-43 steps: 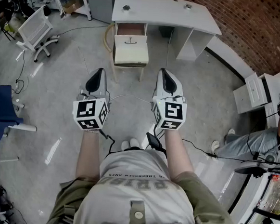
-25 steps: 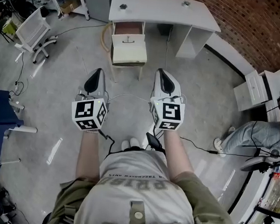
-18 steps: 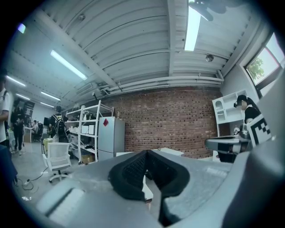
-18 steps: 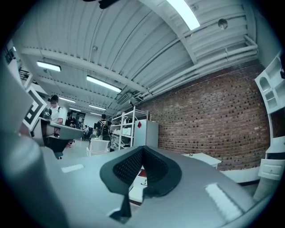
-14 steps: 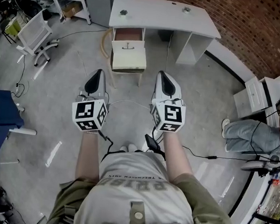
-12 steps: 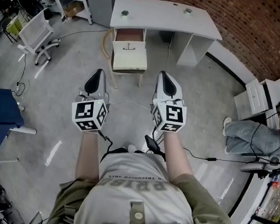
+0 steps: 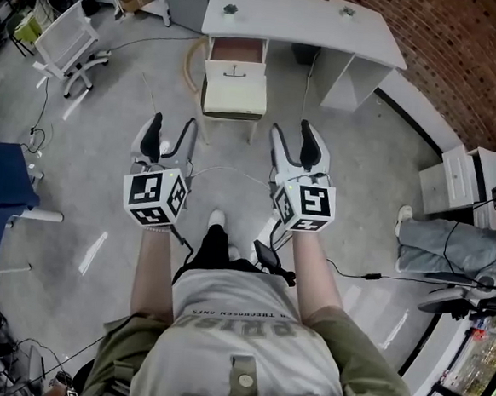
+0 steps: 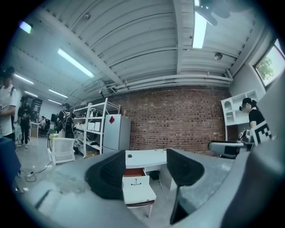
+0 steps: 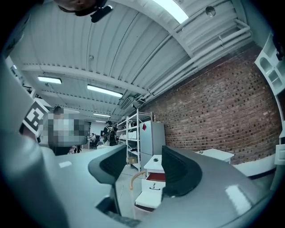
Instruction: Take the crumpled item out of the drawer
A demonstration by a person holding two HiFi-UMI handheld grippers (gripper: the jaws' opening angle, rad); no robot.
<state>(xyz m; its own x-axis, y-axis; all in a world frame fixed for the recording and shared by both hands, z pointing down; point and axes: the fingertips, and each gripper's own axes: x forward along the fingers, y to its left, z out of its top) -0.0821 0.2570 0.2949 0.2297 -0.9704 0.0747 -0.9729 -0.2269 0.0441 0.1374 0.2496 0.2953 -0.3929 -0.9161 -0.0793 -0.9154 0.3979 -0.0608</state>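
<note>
head view puts this at the approach: left gripper (image 7: 171, 131) and right gripper (image 7: 293, 137) have just been opening, jaws wide and empty, well short of the open drawer (image 7: 236, 50) at top centre. next likely means closing in and reaching inside for the crumpled item, which is not visible.

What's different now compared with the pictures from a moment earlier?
Both grippers have just opened: the left gripper and the right gripper had their jaws together, and now they stand apart with nothing between them. The person has also stepped forward, one foot now showing ahead. Nothing was picked up. The desk and its open drawer stayed as they were.
</note>
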